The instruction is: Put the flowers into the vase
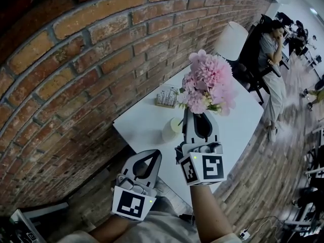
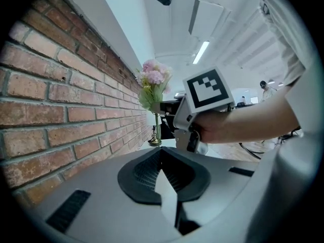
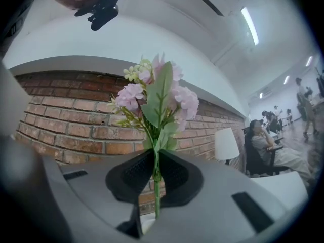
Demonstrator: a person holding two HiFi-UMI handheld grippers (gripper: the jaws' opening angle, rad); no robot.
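Observation:
A bunch of pink flowers (image 1: 207, 87) with green leaves stands upright over the white table (image 1: 142, 123). My right gripper (image 1: 201, 116) is shut on its thin green stem (image 3: 154, 178), and the blooms (image 3: 157, 97) rise above the jaws. A pale, short vase (image 1: 171, 130) stands on the table just left of and below that gripper; the stem's lower end hangs near its rim. My left gripper (image 1: 150, 156) is held nearer to me, off the table's near edge, shut with nothing in it. From the left gripper (image 2: 161, 152), I see the flowers (image 2: 153, 85) and the right gripper's marker cube (image 2: 207, 92).
A red brick wall (image 1: 76, 70) runs along the table's left side. A small holder (image 1: 166, 97) sits on the table by the wall and a white lamp shade (image 1: 230, 39) stands at the far end. A person (image 1: 271, 49) sits on a chair beyond the table.

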